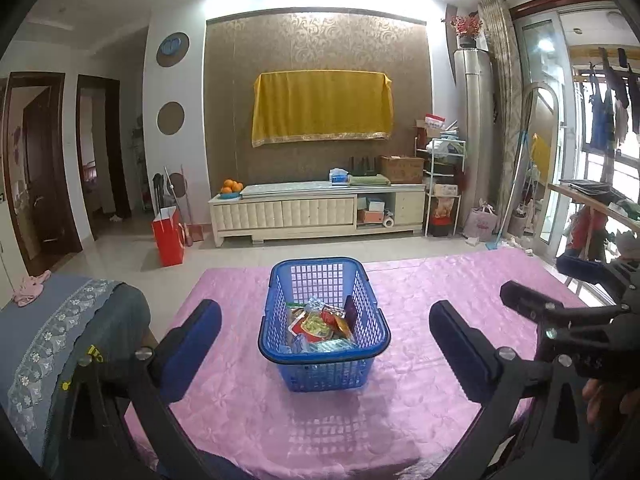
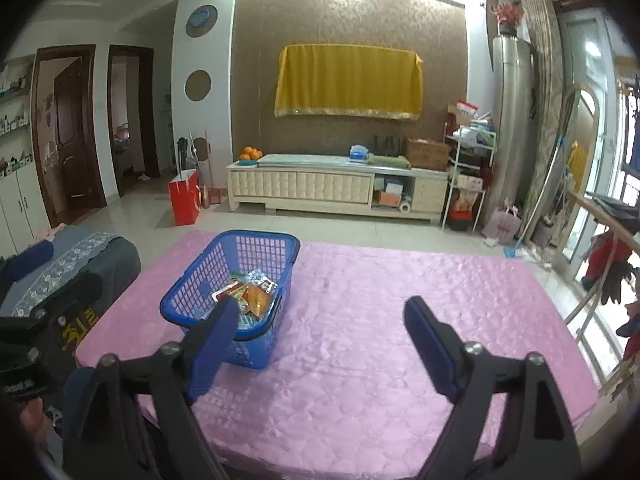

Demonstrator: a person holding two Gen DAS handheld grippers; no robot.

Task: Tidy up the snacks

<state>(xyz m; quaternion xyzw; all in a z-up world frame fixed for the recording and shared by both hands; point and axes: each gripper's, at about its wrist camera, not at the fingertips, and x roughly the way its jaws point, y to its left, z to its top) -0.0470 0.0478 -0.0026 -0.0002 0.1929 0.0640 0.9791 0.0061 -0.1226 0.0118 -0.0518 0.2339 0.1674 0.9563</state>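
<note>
The blue basket [image 1: 324,320] stands on the pink-covered table [image 1: 440,300] and holds a heap of snack packets [image 1: 320,326]; no packet is visible on the cloth outside it in either view. Judged from this, collection into the basket appears complete or nearly so, with any sorting inside it possibly outstanding. The left tool [image 1: 325,350] is released, jaws spread wide and empty, aimed at the basket from the near side. The right tool [image 2: 320,346] is likewise released and empty, positioned just right of the basket over bare cloth.
</note>
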